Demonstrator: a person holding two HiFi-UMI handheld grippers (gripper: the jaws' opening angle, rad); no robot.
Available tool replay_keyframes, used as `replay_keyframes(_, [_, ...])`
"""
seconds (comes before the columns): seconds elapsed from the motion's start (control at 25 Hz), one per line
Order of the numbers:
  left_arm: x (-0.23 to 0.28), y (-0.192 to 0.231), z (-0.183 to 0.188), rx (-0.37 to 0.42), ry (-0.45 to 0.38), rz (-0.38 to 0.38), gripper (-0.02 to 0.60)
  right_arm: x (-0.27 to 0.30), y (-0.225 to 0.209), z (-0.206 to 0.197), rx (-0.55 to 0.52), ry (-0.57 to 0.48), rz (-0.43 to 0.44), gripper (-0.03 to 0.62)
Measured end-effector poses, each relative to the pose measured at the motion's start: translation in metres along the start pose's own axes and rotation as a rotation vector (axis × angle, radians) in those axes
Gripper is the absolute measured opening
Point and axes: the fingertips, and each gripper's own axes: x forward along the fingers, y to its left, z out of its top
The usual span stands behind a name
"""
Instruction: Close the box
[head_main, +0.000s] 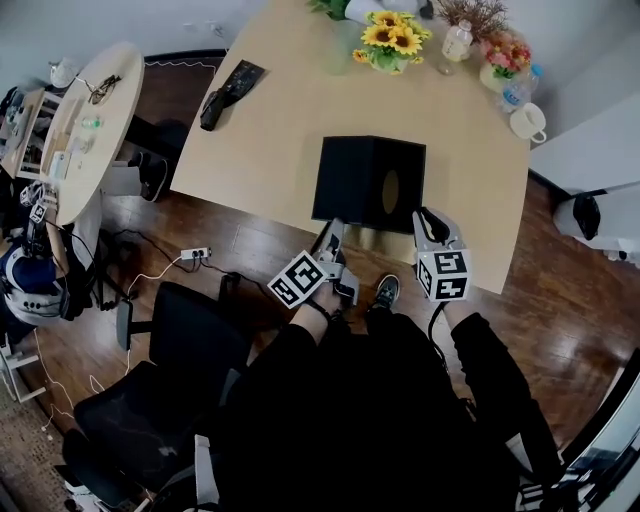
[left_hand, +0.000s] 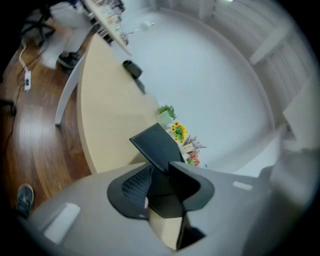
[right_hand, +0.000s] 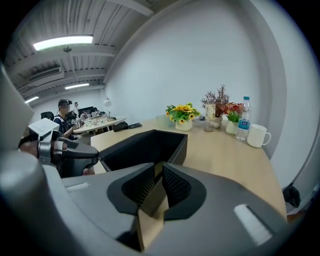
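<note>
A black cardboard box stands open at the near edge of the light wooden table, its tan-lined flaps hanging toward me. My left gripper is at the box's near left corner. In the left gripper view a black flap runs up from between the jaws of that gripper, which are shut on it. My right gripper is at the near right corner. In the right gripper view that gripper pinches a tan-and-black flap, with the box's dark inside just beyond.
At the table's far end stand a sunflower pot, a dried-flower vase, a water bottle and a white mug. A black object lies at the far left. An office chair stands at my left, a cluttered round table beyond.
</note>
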Motion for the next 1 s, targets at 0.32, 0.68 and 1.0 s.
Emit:
replay_keyframes(0.32, [-0.011,-0.102,-0.025,1.007,0.098,-0.158,0.031,0.002,-0.002,-0.002,0.054,-0.014,0.016,0.049])
replay_keyframes(0.68, [-0.012,-0.103,-0.055,0.997,0.306,-0.240,0.032,-0.041,-0.051,0.013,0.095,-0.091,-0.183,0.011])
replay_keyframes(1.0, [-0.066,-0.176,0.013,0.989,0.092,-0.323,0.032,-0.110,-0.014,0.091,0.079,-0.328,-0.079,0.011])
